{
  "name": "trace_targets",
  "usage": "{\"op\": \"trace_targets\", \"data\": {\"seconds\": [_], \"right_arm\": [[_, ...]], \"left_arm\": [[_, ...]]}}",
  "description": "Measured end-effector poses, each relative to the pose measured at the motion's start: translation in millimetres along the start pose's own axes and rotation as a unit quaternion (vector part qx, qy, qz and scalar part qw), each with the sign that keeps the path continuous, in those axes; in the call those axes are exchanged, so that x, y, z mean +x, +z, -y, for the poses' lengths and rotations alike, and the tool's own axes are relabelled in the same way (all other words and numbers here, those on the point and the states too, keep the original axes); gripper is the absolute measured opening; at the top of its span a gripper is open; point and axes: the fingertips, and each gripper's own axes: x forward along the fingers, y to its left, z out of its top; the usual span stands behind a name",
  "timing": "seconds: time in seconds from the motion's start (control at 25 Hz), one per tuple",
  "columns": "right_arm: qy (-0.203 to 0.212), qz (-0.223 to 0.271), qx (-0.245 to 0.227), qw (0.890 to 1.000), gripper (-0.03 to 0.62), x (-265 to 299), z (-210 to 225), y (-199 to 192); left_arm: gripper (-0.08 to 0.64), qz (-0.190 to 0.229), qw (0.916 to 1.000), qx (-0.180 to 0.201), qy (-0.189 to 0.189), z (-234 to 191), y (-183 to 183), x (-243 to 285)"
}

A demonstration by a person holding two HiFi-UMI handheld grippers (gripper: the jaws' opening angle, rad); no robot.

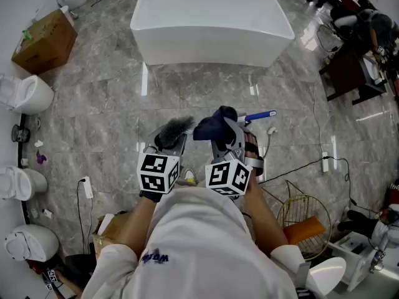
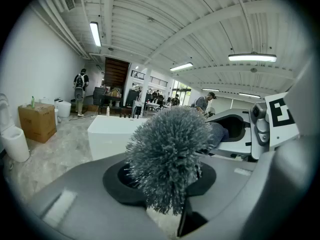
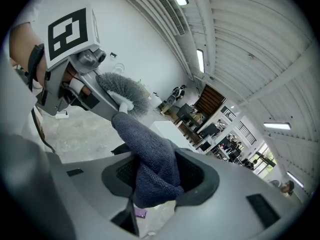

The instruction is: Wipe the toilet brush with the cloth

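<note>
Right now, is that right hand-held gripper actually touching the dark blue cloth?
Touching. The right gripper view shows the right hand-held gripper with its jaws clamped on the bunched dark blue cloth, with no gap between them.

White tee [image 1: 206,242] with blue lettering, grey plastic left gripper [image 1: 171,136] and right gripper [image 1: 219,131], black-and-white marker cubes [image 1: 158,172] on both.

Bare floor [image 1: 206,92] lay open up to the bathtub [image 1: 206,52]. Toilets [image 1: 28,94] and a cardboard box [image 1: 43,40] crowded the left; a wire basket [image 1: 298,198] and a cable [image 1: 293,167] (thin, black) hemmed the right. Between left gripper [image 1: 169,139] and right gripper [image 1: 224,131], toilet brush [image 1: 176,128] and cloth [image 1: 214,127] left hardly any gap.
</note>
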Motion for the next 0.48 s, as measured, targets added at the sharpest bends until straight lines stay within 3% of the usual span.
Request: {"op": "trace_targets", "data": {"seconds": [0.2, 0.32, 0.4, 0.48], "right_arm": [[0.034, -0.006, -0.035, 0.999, 0.172, 5.3, -9.9, 0.8], [0.032, -0.005, -0.047, 0.998, 0.187, 7.2, -12.8, 8.6], [0.009, 0.009, -0.085, 0.996, 0.198, 3.6, -12.1, 17.0], [-0.008, 0.014, -0.16, 0.987, 0.211, 1.6, -17.2, 23.7]], "left_arm": [[0.115, 0.007, 0.9993, 0.011, 0.034, -3.7, 2.5, -2.8], [0.109, 0.005, 0.9991, -0.018, 0.037, -7.2, 0.3, -2.2], [0.112, 0.009, 0.9985, -0.043, 0.032, -9.4, 0.9, -2.2], [0.114, 0.011, 0.998, -0.054, 0.029, -10.9, 3.0, -1.9]]}}
